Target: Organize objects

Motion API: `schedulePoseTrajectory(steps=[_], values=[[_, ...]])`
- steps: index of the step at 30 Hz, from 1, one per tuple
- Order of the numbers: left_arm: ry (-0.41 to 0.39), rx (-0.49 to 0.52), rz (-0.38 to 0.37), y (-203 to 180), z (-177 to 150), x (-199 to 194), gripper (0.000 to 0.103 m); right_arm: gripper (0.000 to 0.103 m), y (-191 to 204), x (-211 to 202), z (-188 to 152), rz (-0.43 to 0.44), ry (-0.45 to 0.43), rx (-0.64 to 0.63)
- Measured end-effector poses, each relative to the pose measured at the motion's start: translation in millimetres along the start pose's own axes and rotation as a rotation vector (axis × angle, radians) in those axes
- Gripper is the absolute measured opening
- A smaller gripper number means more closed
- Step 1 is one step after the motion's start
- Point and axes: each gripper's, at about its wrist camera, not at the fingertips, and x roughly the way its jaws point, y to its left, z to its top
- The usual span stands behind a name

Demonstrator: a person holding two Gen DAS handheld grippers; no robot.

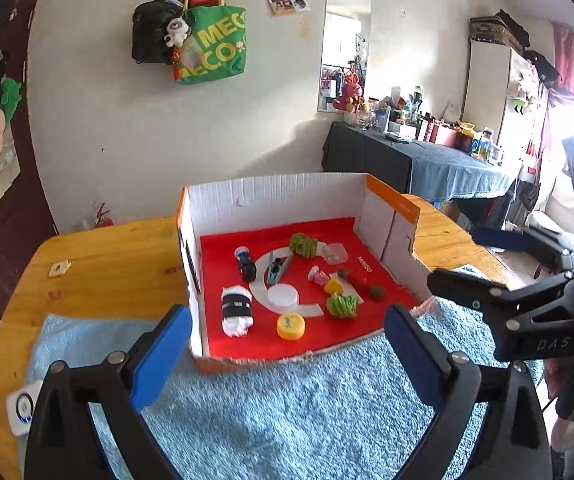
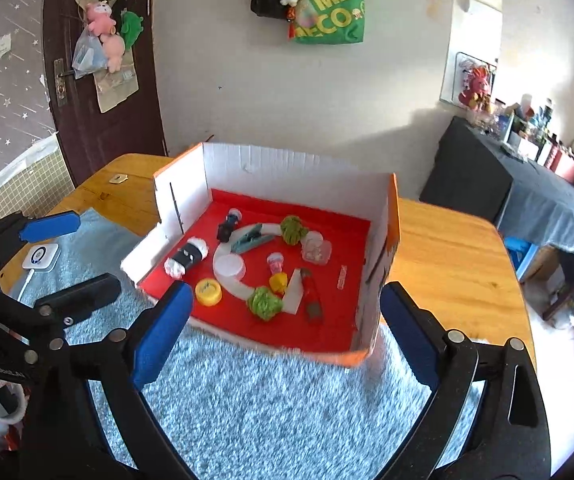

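Observation:
A cardboard box (image 1: 287,196) with white walls and a red floor lies on a blue towel (image 1: 287,420), its near side open. Inside it are a yellow cap (image 1: 290,326), a white cap (image 1: 283,295), two green scrunchies (image 1: 342,305), a black-and-white roll (image 1: 236,309), a teal clip (image 1: 275,269) and other small items. My left gripper (image 1: 288,314) is open in front of the box with nothing between its blue pads. My right gripper (image 2: 287,292) is open too, just short of the box's (image 2: 295,164) near edge, and holds nothing. Each gripper shows at the edge of the other's view.
The towel covers the near part of a wooden table (image 1: 119,264). A small white device (image 2: 41,257) with a cable lies on the towel at the left. A tan tag (image 1: 59,268) lies on the wood. A dark cloth-covered side table (image 1: 427,160) with clutter stands behind on the right.

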Motion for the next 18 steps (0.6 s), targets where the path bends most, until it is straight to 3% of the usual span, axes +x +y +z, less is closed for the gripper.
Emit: schedulePoseTrajectory(steps=[18], values=[[0.073, -0.100, 0.007, 5.4, -60.0, 13.8, 0.103, 0.098, -6.0, 17.0, -73.7, -0.013, 0.053, 0.129]])
